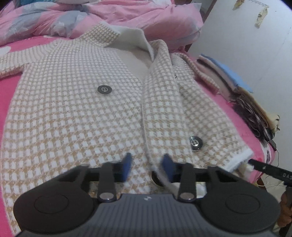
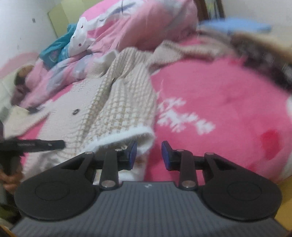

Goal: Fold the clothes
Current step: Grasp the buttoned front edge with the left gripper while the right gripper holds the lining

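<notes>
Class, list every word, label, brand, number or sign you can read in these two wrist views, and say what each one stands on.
"DAS": partial white letters on the black arm of the right gripper, cut off in the left wrist view.
Small white logo on the left gripper body: a mark, not readable text.
Marking on the cardigan's button: too small to read.
White print on the pink bedsheet: a pattern, no words.

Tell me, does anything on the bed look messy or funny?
Mostly tidy. The checked cardigan lies flat and buttoned on the pink sheet. Its sleeve is already folded along the front. The only mess is the rumpled pink quilt heaped behind its collar.
</notes>
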Demonstrator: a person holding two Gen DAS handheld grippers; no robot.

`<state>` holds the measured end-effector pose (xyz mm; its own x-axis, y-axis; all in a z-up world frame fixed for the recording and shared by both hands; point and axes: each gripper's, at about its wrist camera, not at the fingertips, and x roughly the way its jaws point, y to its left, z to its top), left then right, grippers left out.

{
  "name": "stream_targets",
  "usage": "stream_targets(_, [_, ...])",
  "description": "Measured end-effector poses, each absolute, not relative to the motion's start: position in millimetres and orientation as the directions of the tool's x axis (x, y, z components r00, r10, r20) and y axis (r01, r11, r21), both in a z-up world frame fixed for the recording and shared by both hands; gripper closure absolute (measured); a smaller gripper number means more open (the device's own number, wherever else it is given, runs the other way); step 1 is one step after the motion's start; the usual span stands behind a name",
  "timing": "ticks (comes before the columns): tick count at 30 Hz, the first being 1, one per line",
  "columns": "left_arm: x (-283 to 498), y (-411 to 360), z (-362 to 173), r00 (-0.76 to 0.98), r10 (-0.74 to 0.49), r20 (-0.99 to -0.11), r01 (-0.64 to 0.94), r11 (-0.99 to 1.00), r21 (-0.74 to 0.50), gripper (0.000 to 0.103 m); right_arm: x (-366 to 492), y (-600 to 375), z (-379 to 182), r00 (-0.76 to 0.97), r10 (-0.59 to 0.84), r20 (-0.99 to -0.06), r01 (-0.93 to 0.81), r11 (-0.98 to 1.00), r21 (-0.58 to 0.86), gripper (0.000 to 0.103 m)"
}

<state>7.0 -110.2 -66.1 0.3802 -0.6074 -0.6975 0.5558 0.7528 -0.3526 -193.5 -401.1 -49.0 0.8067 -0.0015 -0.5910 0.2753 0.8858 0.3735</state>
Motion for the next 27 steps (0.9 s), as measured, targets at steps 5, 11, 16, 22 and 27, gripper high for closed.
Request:
stream_targets(5, [4.6,-114.6,-67.2,0.389,-0.598,-0.701,0.557,0.759,-0.338,0.094,-186.3,-411.2,-62.7,0.819,0.115,-0.562,0.239,0.822,0.517,0.074])
stream_targets(11, [0.8,-120.0,-68.1,0.405,-0.586,-0.702,0.558,0.766,-0.318,0.096,-198.9,-407.4,-51.6,0.867,-0.018,-0.499,0.271,0.856,0.441,0.101])
stream_targets(16, [0.0,-121.5,-70.4,0.406,-0.594,-0.695,0.574,0.757,-0.312,0.096,-208.7,-433.6,-67.2,0.815,-0.087,-0.572,0.390,0.813,0.432,0.091])
stream_targets(22, [0.5,-113.3,-75.6,0.390,-0.639,-0.663,0.629,0.711,-0.314,0.091,-237.7,-432.6,-43.9,0.792,-0.177,-0.584,0.445,0.822,0.355,0.071])
stream_targets(27, [12.2,-104.5,-77.9,0.314,-0.712,-0.628,0.655,0.641,-0.400,0.069,-226.2,-422.6,8.2,0.832,-0.226,-0.507,0.401,0.876,0.269,0.070])
